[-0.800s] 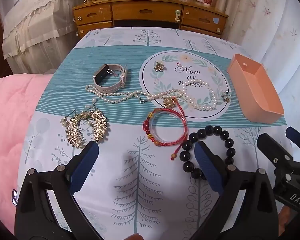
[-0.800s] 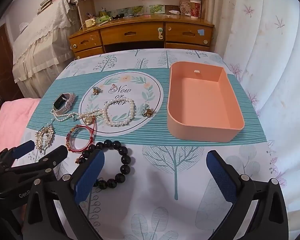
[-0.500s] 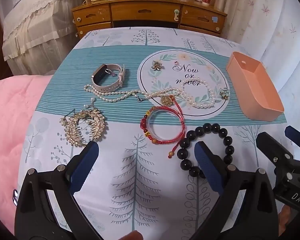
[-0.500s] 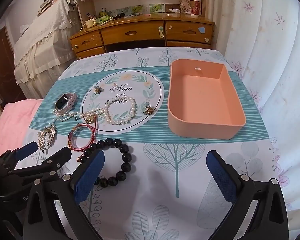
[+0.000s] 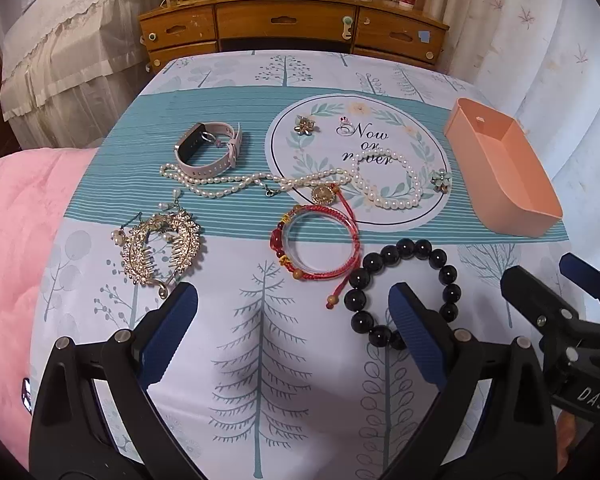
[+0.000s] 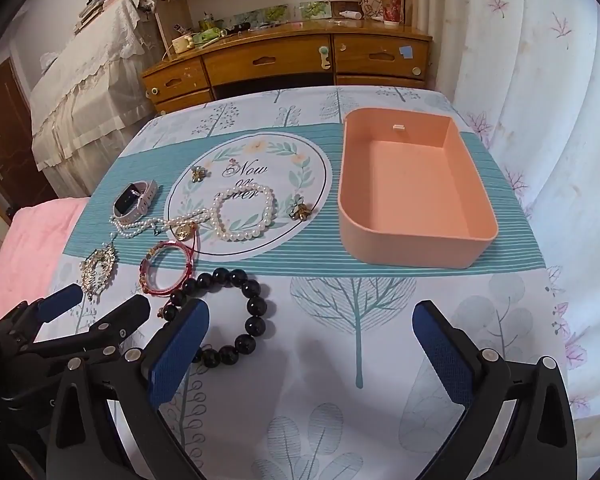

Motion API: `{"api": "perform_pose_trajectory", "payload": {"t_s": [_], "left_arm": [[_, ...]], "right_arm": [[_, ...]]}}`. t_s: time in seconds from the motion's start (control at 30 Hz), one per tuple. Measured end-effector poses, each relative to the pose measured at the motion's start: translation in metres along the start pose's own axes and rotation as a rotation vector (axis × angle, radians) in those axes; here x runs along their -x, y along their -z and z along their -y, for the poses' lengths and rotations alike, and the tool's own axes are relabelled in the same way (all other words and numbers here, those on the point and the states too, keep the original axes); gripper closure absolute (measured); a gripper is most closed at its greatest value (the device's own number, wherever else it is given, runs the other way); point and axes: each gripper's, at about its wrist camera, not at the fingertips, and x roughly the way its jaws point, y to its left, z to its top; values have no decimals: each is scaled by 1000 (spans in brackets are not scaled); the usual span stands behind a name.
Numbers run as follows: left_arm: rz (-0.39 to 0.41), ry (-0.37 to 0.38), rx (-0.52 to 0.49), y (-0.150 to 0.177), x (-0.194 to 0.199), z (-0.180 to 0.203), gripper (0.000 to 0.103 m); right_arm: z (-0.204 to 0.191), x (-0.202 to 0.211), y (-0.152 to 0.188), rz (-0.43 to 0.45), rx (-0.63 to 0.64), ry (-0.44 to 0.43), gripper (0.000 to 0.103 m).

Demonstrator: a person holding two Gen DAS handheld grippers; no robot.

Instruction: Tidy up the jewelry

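Jewellery lies spread on a tree-print cloth. A black bead bracelet (image 5: 438, 258) is nearest. Beyond it lie a red cord bracelet (image 5: 278, 240), a pearl bracelet (image 5: 384, 202), a pearl necklace (image 5: 228, 180), a pale-strapped watch (image 5: 204, 152) and a gold comb-like ornament (image 5: 160, 246). My left gripper (image 5: 290, 296) hangs open above the cloth just short of the red bracelet. Its right finger covers part of the black bracelet (image 6: 256, 304). My right gripper (image 6: 310, 312) stands open and holds nothing, to the right of that bracelet. An empty peach box (image 6: 404, 252) sits at the right.
Two small flower brooches (image 5: 305, 126) (image 5: 441, 180) and a tiny ring (image 5: 345, 121) lie on the round printed patch. A pink blanket (image 5: 16, 240) borders the left. A wooden desk (image 6: 284, 60) stands beyond the far edge, with a white curtain (image 6: 540, 80) to the right.
Both views have drifted slightly, so the jewellery sits a little higher in frame. The jaws stay wide and nothing on the cloth has moved.
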Motion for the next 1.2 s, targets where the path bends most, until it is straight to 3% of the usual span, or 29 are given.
{"api": "perform_pose_trajectory", "payload": {"t_s": [1.2], "left_arm": [[-10,-4,1,4,9,4,7]], "right_arm": [[2,8,7,-12,0,-18,0]]}}
